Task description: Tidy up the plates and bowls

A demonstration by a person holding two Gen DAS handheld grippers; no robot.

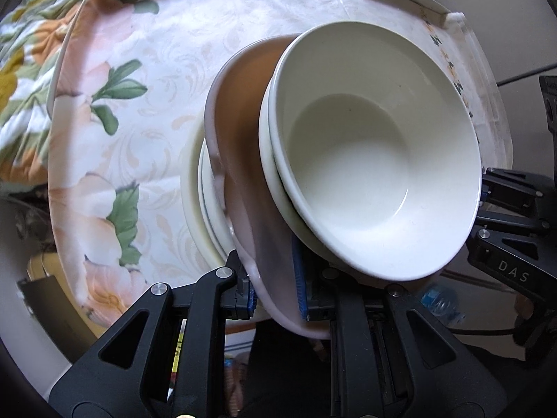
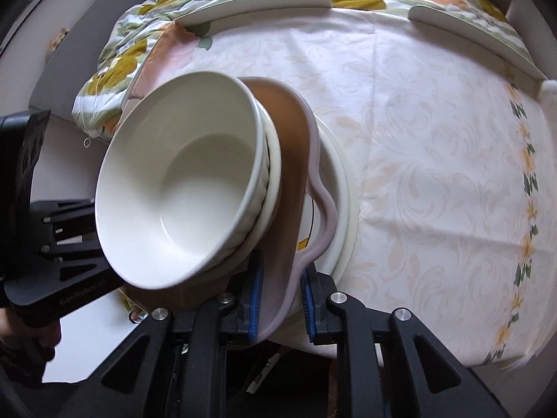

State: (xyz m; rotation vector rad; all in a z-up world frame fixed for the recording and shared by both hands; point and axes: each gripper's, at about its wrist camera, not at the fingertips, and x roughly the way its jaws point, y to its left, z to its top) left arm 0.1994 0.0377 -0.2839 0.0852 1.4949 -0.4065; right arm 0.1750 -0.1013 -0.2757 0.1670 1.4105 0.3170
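Observation:
A pink plate with a wavy rim and a brownish inside carries a stack of white bowls. My left gripper is shut on the plate's near rim, its blue pads on either side. My right gripper is shut on the opposite rim in the same way. Each gripper shows in the other's view, the right gripper at the right edge and the left gripper at the left edge. Under the pink plate lies a stack of white plates. I cannot tell whether the two touch.
The round table wears a pale floral tablecloth. White curved rails stand along its far edge, with a flowered quilt behind. A water bottle lies below the table's edge.

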